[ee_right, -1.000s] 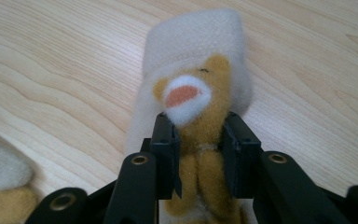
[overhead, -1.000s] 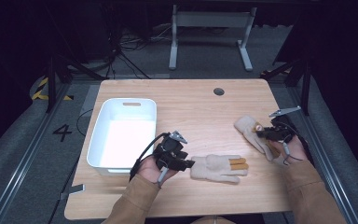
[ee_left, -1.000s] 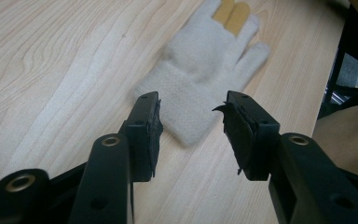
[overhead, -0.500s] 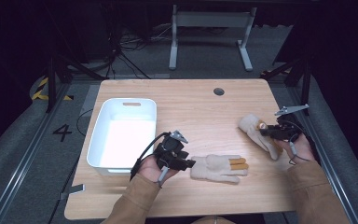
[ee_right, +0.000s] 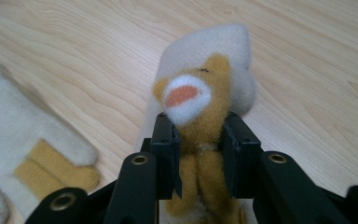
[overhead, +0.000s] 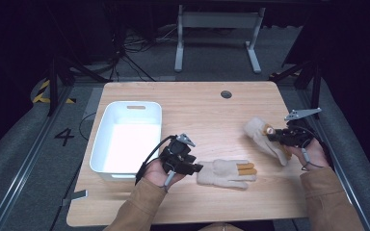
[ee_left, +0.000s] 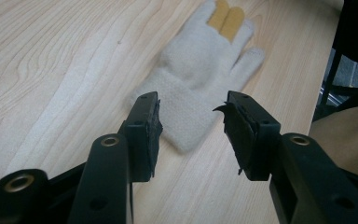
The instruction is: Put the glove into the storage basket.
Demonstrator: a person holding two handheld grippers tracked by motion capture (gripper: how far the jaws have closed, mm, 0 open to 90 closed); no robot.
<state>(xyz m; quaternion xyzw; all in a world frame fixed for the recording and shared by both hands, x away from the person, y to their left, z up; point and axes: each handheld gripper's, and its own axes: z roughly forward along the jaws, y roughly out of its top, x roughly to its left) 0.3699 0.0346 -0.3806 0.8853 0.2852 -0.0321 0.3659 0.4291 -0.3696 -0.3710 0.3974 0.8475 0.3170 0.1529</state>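
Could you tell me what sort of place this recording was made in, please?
Probably a lab or studio set up for recording handling work, not a home. A bare wooden table stands on grey carpet amid dark surroundings, with a floor marking "4", yellow-black hazard tape and loose cables behind it.

My wooden table (overhead: 202, 108) carries a white bin (overhead: 125, 137) at its left, a cream glove (overhead: 226, 173) lying flat near the front edge, and a second glove (overhead: 260, 134) toward the right side.
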